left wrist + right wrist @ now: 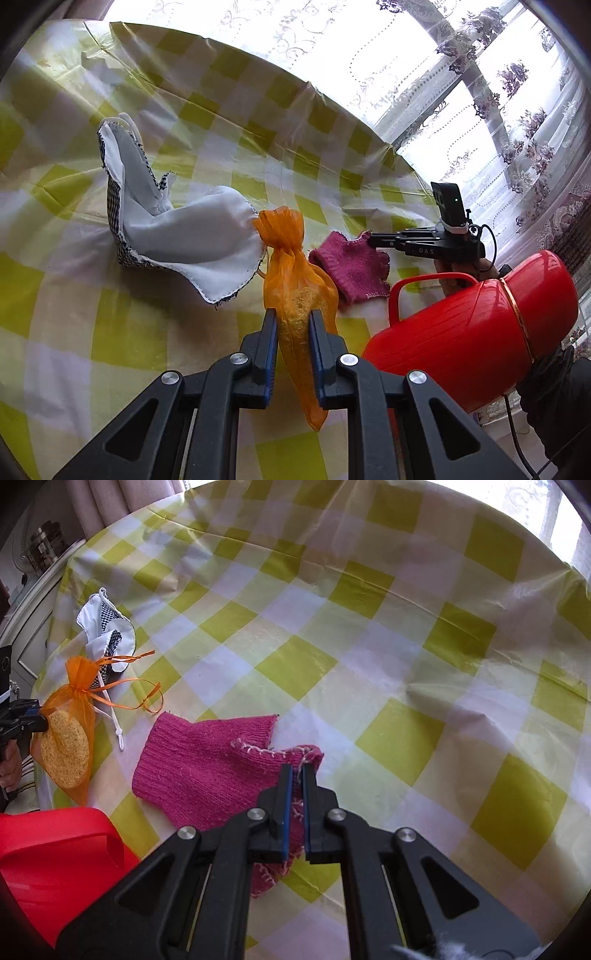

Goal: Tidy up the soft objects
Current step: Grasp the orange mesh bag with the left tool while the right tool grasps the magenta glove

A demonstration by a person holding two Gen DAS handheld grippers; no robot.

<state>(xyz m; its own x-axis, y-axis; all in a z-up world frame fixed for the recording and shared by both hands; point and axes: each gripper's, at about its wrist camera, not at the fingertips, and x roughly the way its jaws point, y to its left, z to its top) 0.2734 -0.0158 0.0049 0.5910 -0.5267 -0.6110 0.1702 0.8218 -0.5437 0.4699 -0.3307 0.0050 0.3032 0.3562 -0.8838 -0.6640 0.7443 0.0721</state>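
Observation:
My left gripper is shut on an orange mesh pouch with a yellow sponge inside, held upright at the table's near edge; the pouch also shows in the right wrist view with the left gripper at its side. My right gripper is shut on the edge of a pink knitted cloth that lies on the table; in the left wrist view the cloth has the right gripper at its right edge. A white cloth bag with checked lining lies to the left and shows in the right wrist view.
A red plastic thermos jug lies close to both grippers, at the lower left in the right wrist view. The table has a yellow and white checked plastic cover. A curtained window is behind the table's far edge.

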